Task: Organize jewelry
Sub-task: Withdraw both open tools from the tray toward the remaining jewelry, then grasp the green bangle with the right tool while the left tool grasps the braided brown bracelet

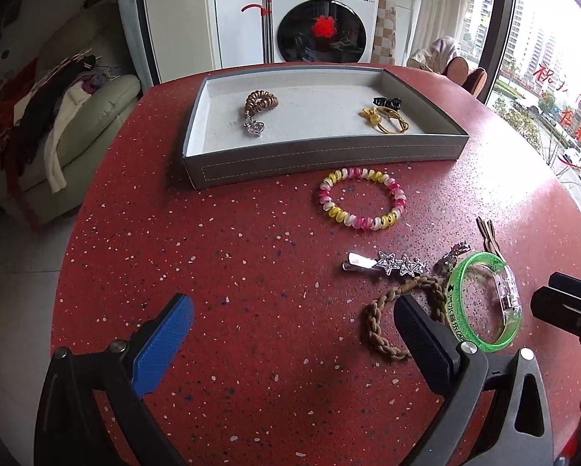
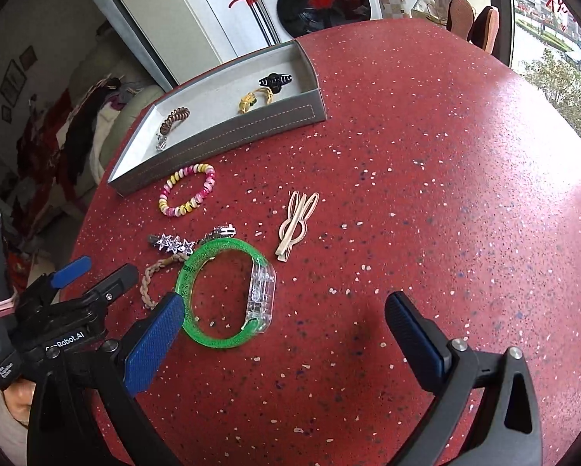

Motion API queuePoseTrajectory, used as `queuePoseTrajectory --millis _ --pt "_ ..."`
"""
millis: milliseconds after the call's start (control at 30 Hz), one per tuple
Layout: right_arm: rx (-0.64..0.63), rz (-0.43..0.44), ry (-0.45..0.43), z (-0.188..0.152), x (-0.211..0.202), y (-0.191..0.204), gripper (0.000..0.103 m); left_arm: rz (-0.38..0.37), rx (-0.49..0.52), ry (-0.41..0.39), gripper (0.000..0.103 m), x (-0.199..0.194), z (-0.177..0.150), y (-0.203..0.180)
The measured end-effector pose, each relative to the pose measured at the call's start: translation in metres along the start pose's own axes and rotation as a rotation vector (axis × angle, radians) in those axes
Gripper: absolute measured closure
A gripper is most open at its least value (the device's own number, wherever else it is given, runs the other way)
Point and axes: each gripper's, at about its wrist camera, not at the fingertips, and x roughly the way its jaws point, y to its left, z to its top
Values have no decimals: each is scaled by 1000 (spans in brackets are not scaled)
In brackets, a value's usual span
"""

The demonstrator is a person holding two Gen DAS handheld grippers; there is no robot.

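Observation:
A grey tray (image 1: 321,153) (image 2: 228,132) at the table's far side holds a brown coil tie (image 1: 260,101), a black claw clip (image 1: 386,102) and a yellow tie (image 1: 385,121). On the red table lie a pink-yellow coil bracelet (image 1: 362,199) (image 2: 187,190), a star hair clip (image 1: 391,263) (image 2: 172,244), a braided brown tie (image 1: 383,320) (image 2: 150,277), a green bangle (image 1: 484,301) (image 2: 224,295) and a beige clip (image 2: 296,223). My left gripper (image 1: 294,322) is open and empty above bare table, left of the braided tie. My right gripper (image 2: 282,318) is open and empty, its left finger by the bangle.
The round red speckled table (image 2: 426,194) drops off at its left edge. A washing machine (image 1: 321,19) stands behind the table, a sofa with clothes (image 1: 57,124) to the left, a window (image 1: 554,97) to the right.

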Motion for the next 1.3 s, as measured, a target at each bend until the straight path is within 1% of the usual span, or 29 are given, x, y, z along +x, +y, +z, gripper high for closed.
queuePoseTrajectory --millis 167,267,333,400,533,600,800,933,967,1033,1067,1133,1167,1200,1233,1300 --pt "-20 -19 -8 0 0 6 1 3 3 2 0 1 -1 -2" --pt "-36 -32 -8 0 1 9 10 7 9 6 0 3 -1 -5" --pt "-38 -29 -2 0 3 10 13 10 17 11 0 4 -2 -7" --pt "-44 -30 3 1 6 12 22 16 27 15 0 6 -2 -10" --pt "-68 -38 13 2 10 17 30 26 43 18 0 7 -3 -14" --pt "-83 -46 21 1 13 19 36 31 51 19 0 8 -3 -16" --pt "-128 -81 15 0 16 26 40 47 81 29 0 12 -5 -22" --pt "-178 -121 11 -3 17 31 44 51 91 24 0 12 -7 -24" --pt "-191 -133 10 -4 17 32 45 52 94 23 0 12 -7 -24" --pt "-218 -149 7 -4 17 34 52 49 99 22 0 12 -7 -25" --pt "-230 -152 8 -5 17 35 58 35 99 21 0 11 -7 -25" --pt "-248 -151 9 -6 17 37 62 24 104 22 0 9 -8 -27" --pt "-252 -149 9 -6 17 37 65 18 110 20 3 8 -7 -29" --pt "-255 -152 8 -6 17 37 66 9 117 19 7 7 -8 -31" --pt "-257 -154 7 -7 17 37 66 4 125 19 9 6 -8 -33" --pt "-259 -156 6 -7 16 37 69 -8 145 18 18 4 -9 -37"
